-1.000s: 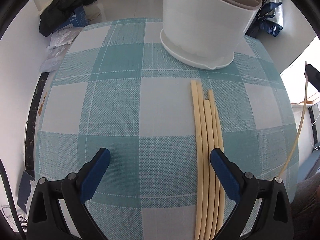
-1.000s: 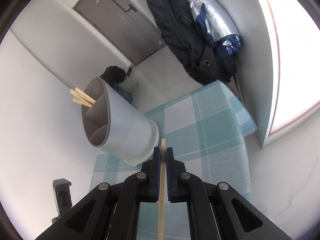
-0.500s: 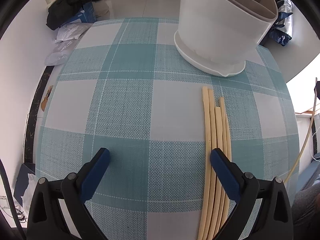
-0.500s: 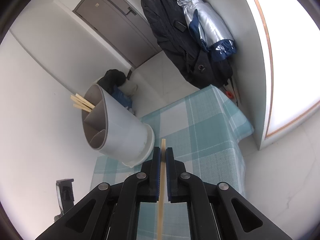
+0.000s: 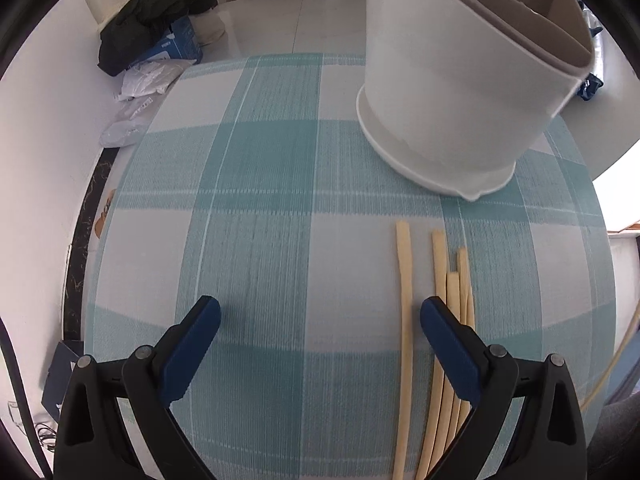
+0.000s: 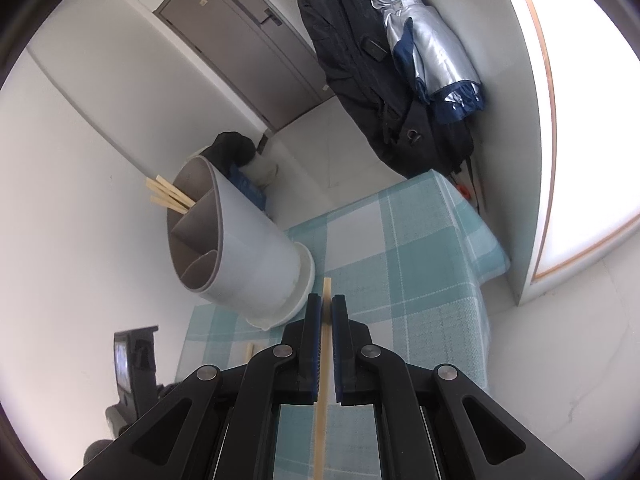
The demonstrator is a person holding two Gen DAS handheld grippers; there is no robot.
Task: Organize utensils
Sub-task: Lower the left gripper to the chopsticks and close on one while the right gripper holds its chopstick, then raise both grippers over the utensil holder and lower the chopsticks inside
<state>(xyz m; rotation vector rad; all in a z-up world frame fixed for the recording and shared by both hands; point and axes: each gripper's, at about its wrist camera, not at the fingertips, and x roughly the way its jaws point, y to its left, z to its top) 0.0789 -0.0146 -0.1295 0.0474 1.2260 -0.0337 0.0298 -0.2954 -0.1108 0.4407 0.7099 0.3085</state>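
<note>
Left side. The left tongs [image 5: 320, 316] hang steeply over the checked tablecloth [image 5: 260, 200], jaws spread wide and empty. Between the blue pads [image 5: 196, 340] there is only cloth for most of the gap.

Moving right. One loose chopstick [image 5: 404, 320] lies just inside the right-hand pad, apart from its fellows. The remaining chopsticks [image 5: 454, 300] lie in a close bundle just beyond it, passing under that same pad. All have their long axes running away from the tongs toward the white utensil holder [image 5: 460, 92], which stands on the cloth past their far ends. The jaws therefore open across the sticks, not along them.

Judgement: the lone stick is the nearer pick for the left hand. The tongs sit off-centre to its left, so a small shift to the right would be needed before clenching; otherwise the right pad may foul the bundle.

Right side. The right tongs [image 6: 326, 312] are clenched on a single chopstick [image 6: 323, 380], held lengthwise between the pads with its tip projecting forward. From this view the holder [image 6: 240, 248] lies ahead and to the left, with three sticks [image 6: 168, 194] already in its far compartment.
</note>
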